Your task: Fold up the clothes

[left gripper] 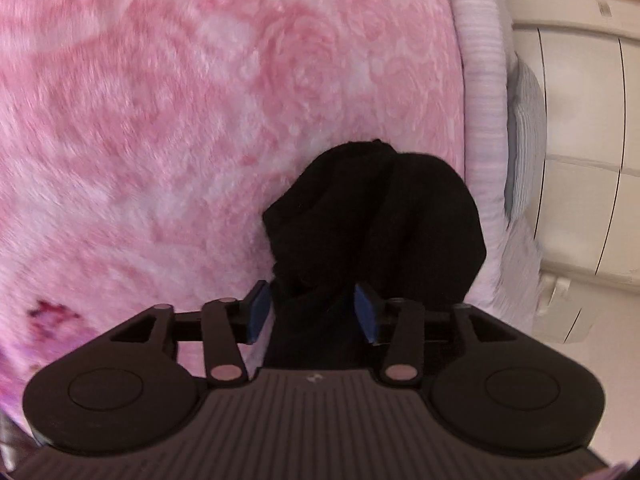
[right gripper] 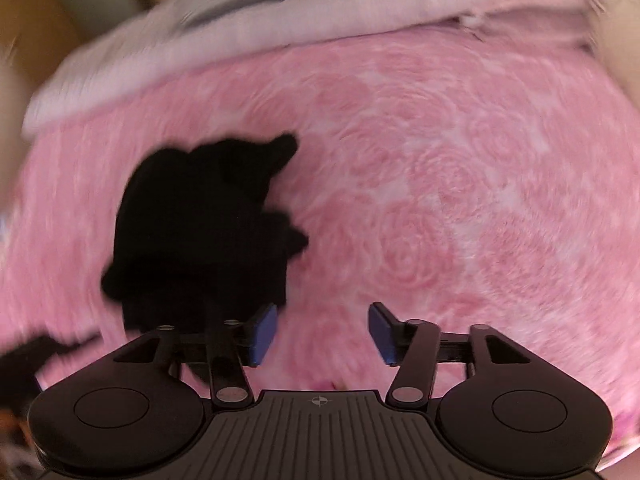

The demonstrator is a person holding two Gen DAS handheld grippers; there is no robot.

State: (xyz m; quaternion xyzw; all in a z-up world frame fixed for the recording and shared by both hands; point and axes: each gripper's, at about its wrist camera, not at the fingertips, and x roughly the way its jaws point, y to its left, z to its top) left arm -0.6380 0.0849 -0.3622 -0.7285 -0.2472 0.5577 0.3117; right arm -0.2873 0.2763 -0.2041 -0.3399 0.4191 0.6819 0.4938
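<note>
Step in hand: setting the black garment (left gripper: 372,220) down on the pink blanket (left gripper: 160,120), judged from how both claws stand over it
Where the garment is: bunched in a dark heap on the rose-patterned blanket, near the pale lilac quilt edge (left gripper: 484,120); in the right wrist view it lies left of centre (right gripper: 208,220), blurred
Left claw (left gripper: 316,308): jaws partly apart, a fold of the black cloth running between the blue pads (left gripper: 258,308); the right-hand pad stands clear of the cloth, and whether the other just brushes it cannot be told, so this reads as a loosened grip rather than a clamp
Right claw (right gripper: 322,330): jaws wide, nothing between them but blanket; the garment sits beside its left pad, not inside
Shape of the cloth: lumpy and overlapped, what kind of garment it is cannot be told; no clean fold line shows yet
Doing it well: let the cloth drop free of the left pads before lifting away, so no fold is dragged up with the claw
Next need, as a judgement: find two edges or corners and spread the heap flat before any fold
Risk: the plush blanket grips fabric, so sliding may bunch it again; lift and lay instead
Background: white furniture (left gripper: 580,120) beyond the bed, not involved
</note>
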